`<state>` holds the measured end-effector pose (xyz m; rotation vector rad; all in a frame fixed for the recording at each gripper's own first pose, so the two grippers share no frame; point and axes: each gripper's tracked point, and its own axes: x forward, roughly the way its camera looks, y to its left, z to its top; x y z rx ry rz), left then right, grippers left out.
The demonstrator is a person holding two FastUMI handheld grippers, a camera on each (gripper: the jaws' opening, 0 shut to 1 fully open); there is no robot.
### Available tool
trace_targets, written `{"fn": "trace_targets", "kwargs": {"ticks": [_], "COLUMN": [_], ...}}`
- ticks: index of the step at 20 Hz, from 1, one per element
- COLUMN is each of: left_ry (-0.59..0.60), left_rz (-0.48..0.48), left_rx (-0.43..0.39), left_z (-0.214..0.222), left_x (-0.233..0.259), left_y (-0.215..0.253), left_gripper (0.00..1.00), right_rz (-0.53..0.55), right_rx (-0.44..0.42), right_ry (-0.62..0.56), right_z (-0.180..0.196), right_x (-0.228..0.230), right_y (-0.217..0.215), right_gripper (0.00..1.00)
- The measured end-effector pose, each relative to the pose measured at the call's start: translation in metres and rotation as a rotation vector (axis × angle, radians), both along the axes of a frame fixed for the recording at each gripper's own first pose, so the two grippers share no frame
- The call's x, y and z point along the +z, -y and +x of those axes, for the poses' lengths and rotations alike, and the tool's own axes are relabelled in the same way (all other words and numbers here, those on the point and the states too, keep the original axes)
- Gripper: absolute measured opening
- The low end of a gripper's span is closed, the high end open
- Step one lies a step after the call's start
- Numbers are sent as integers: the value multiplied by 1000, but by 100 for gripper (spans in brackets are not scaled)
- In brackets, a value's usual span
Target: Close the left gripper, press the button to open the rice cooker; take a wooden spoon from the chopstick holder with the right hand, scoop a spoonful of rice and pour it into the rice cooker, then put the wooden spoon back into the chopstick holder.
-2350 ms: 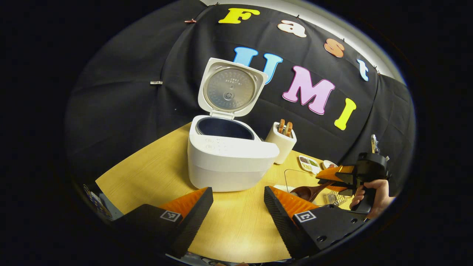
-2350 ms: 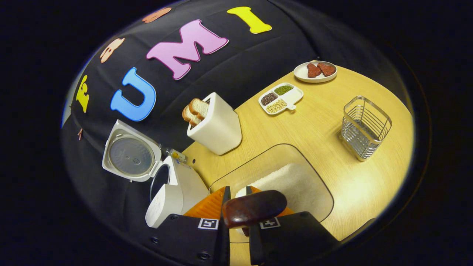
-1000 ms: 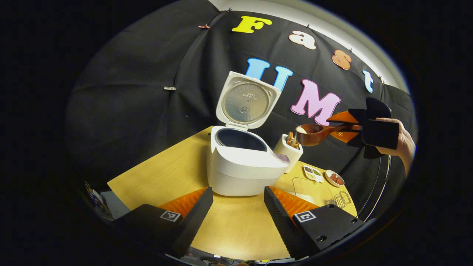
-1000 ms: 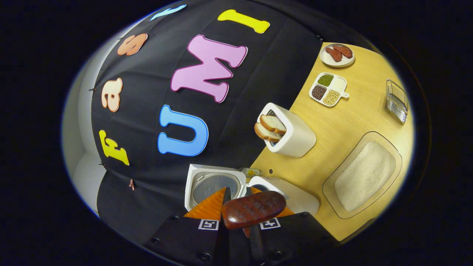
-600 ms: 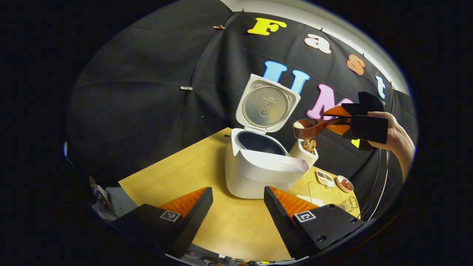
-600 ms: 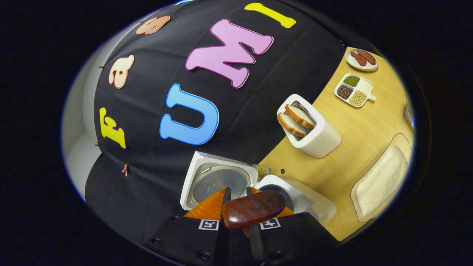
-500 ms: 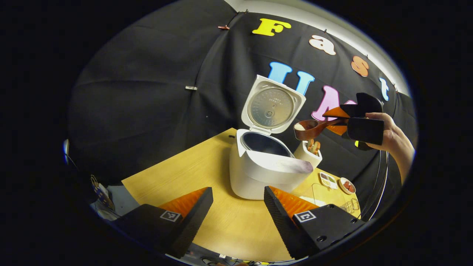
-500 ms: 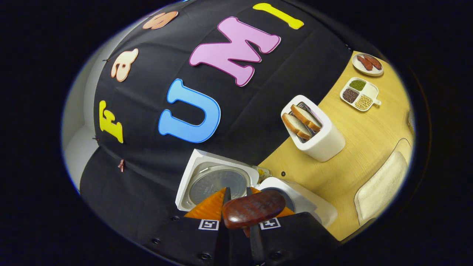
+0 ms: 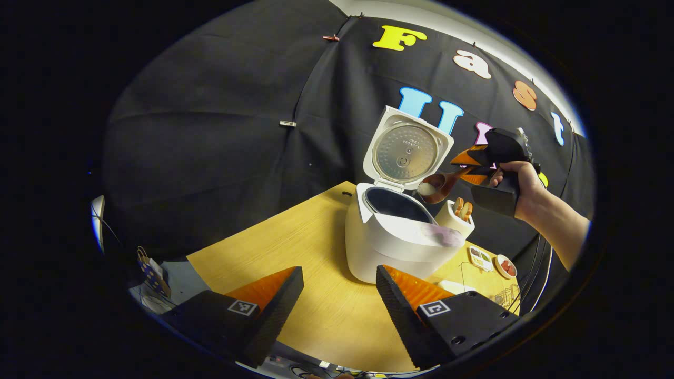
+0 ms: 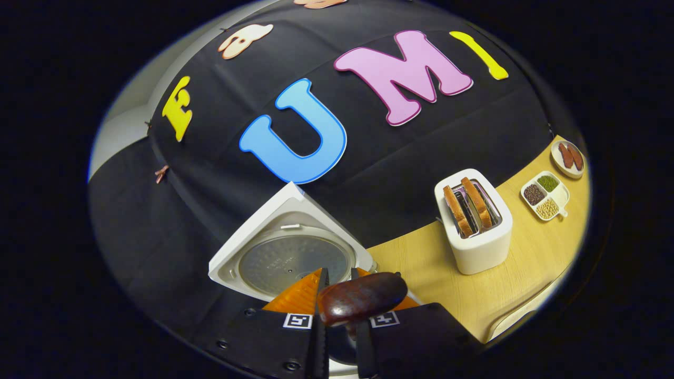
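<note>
Wooden spoon [image 9: 439, 185] level, bowl over rice cooker [image 9: 400, 237].

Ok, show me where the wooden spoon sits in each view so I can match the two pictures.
Left gripper view: the wooden spoon is right of centre, its bowl with rice above the open rice cooker, held by the right tongs.
Right gripper view: its handle end is at bottom centre.
Shared landmark: the cooker's raised lid.

right gripper [image 10: 339, 295] clamps wooden spoon [image 10: 362, 298] | rice cooker [image 10: 274, 252] lid up | toaster [image 10: 476, 223] beside
</note>
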<state>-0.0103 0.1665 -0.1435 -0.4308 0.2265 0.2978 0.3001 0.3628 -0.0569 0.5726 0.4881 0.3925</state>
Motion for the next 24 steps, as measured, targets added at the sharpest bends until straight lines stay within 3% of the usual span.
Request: {"fn": "trace_targets", "kwargs": {"ticks": [4,14,24], "left_ry": [-17,-36,-27], "left_rz": [24,120,105], "left_rx": [-4,-76,-98], "left_z": [-2,0,-2], "left_x": [-6,-6,-7], "left_y": [3,24,34], "left_gripper": [96,97,95], "right_rz": [-73,-299,-459], "right_rx": [79,274,461], "right_ry": [50,305,479], "right_z": [-8,-31,-71], "right_x": [-14,-12,-18], "right_y": [-20,-52,-77], "right_gripper": [19,24,24]}}
